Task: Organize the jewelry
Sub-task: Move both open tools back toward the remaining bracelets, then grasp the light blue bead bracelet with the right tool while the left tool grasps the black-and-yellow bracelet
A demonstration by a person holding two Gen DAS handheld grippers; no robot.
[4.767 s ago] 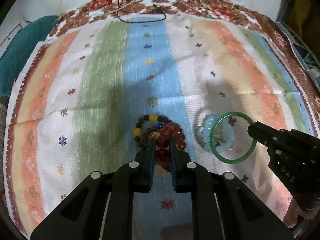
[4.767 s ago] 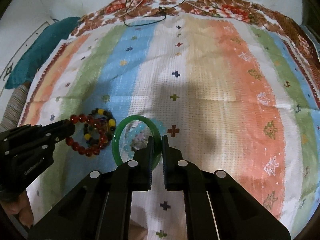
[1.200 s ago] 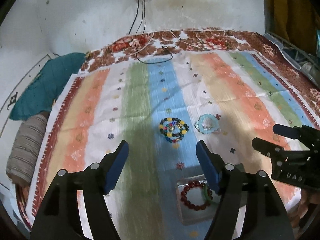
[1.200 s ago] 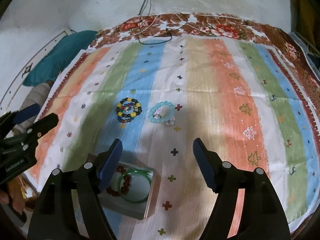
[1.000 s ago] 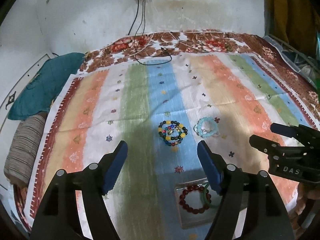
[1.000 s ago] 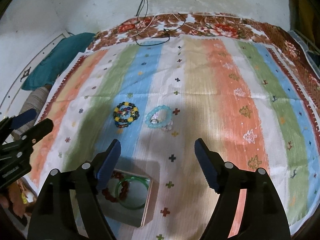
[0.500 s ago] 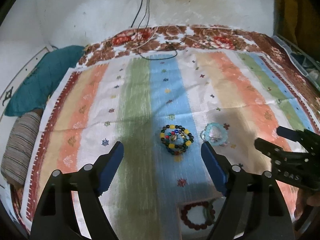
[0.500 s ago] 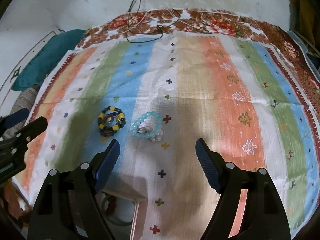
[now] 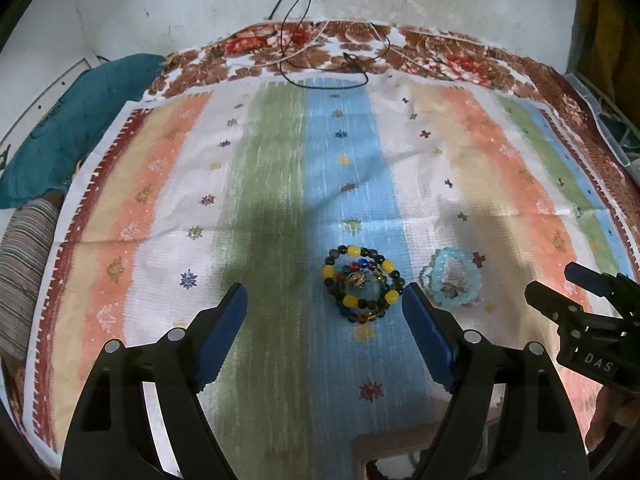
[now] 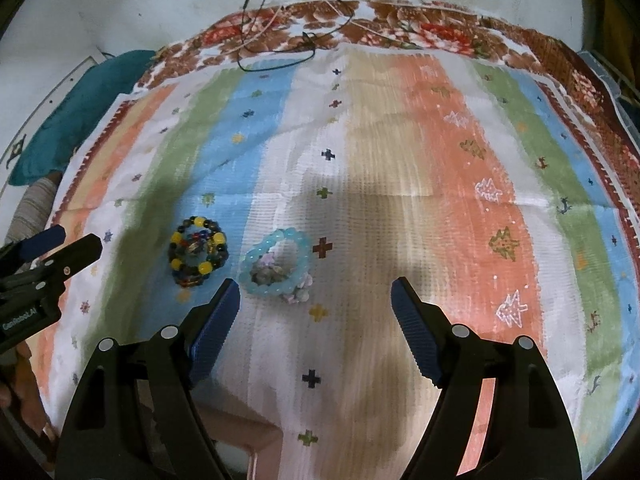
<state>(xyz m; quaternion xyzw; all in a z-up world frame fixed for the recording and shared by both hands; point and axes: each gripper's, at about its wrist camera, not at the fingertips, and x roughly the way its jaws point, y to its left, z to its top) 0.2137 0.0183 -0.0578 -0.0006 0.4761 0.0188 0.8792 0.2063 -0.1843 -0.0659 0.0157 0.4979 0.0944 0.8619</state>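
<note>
Below, box (image 9: pixel 400 436) mostly cut off; left gripper (image 9: pixel 324 300), right gripper (image 10: pixel 316 292) spread, empty.

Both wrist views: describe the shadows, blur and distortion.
Left wrist view: fisheye bends the striped woven cloth into a dome; a dark shadow crosses its green stripe. Right wrist view: streaky motion blur, a broad shadow beside the pale blue bead bracelet.
</note>
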